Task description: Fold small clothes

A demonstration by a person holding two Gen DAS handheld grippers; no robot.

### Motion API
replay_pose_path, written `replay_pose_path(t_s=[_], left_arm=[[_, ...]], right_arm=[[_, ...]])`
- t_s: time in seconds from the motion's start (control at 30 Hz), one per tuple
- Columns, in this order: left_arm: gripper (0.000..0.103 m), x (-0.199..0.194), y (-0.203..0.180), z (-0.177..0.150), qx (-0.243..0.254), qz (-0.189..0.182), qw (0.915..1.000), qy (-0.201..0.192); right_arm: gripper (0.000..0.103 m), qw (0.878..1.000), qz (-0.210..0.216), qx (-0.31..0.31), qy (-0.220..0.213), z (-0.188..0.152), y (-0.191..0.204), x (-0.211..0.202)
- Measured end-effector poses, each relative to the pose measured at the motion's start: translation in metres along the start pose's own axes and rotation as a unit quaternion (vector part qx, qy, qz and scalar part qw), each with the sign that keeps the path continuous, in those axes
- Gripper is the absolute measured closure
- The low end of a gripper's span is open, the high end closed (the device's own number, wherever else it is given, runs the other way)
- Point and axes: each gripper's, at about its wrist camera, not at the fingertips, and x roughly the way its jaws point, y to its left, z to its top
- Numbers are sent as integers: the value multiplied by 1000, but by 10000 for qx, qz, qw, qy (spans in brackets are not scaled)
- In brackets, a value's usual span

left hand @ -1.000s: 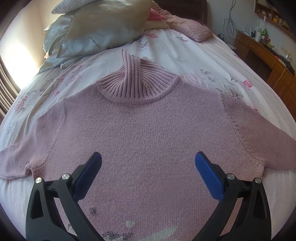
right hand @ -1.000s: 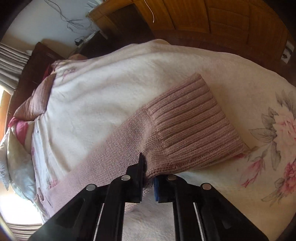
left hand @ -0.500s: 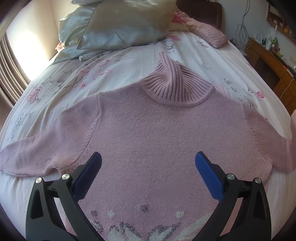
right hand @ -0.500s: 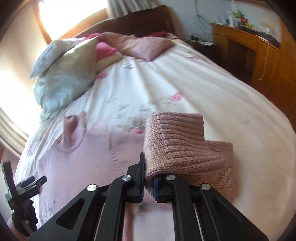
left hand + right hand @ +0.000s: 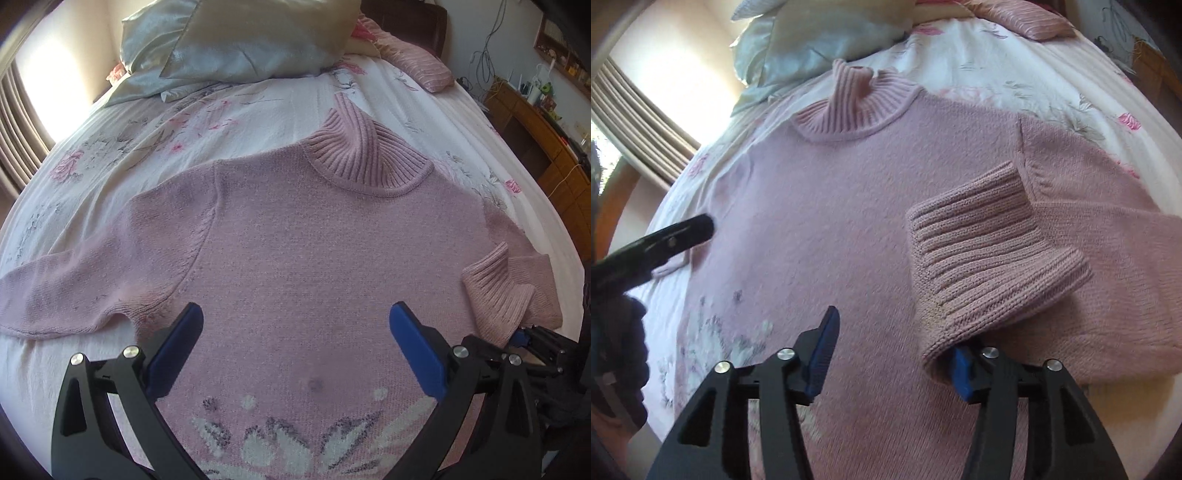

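Pink knit turtleneck sweater is lying flat on the floral bedspread, collar pointing toward the pillows, its right sleeve cuff folded across the body. Left gripper is hovering wide over the hem; right gripper is gaping, cuff just ahead.

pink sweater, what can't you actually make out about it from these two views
- Hem: the pink sweater runs off the bottom edge in both wrist views.
- Left cuff: cut by the frame edge in the left wrist view; hidden behind the left hand-held gripper in the right wrist view.
- Cuff underside: its near edge overlaps one finger of the right hand-held gripper.
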Motion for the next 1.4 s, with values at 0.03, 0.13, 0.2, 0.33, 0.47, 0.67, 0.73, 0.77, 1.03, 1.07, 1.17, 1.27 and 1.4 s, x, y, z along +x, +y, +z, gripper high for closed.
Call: replay_pose_path(t_s=[0.03,0.13,0.2,0.33,0.47,0.67,0.73,0.77,1.03,1.07,1.17,1.27,1.4], left_arm=[[3,2,-8,0,29,-127,9999,53],[3,12,-38,-4,126,-546,9980,284],[3,21,-60,-7,217,-754,9960,433],[3,49,-102,-8,322,-1036,9902,883],[4,80,-128,-11,212,-1239,9811,1468],[79,85,-152,-11,65,-1717,9709,1670],[92,80,-154,-7,52,-1717,9728,1554],[93,75,-153,-4,61,-1720,9748,1421],[94,3,-55,23,-538,-1457,9879,-22],[94,-1,-37,25,-601,-1348,9890,-143],[94,-1,10,29,-658,-1117,9914,-184],[93,13,34,21,-796,-1050,9913,35],[93,35,46,5,-866,-967,9910,331]], right_arm=[[46,9997,236,67,-10,-9,-2,-8],[46,9987,471,137,-142,-33,-6,-41],[46,9992,285,202,-187,-49,-12,-57],[46,9976,-32,615,-326,-72,-40,-88],[46,9944,-268,953,-374,-84,-65,-101],[46,9906,-483,1175,-503,-79,-86,-110],[46,9892,-527,1247,-554,-74,-89,-111],[46,9885,-532,1285,-591,-72,-90,-112],[46,9851,-481,1403,-873,-47,-96,-123],[46,9848,-447,1435,-875,-41,-97,-121],[46,9835,-371,1571,-820,-20,-103,-107],[46,9776,-150,1990,-668,1,-114,-82],[55,9716,-517,2293,-264,20,-125,-47]])
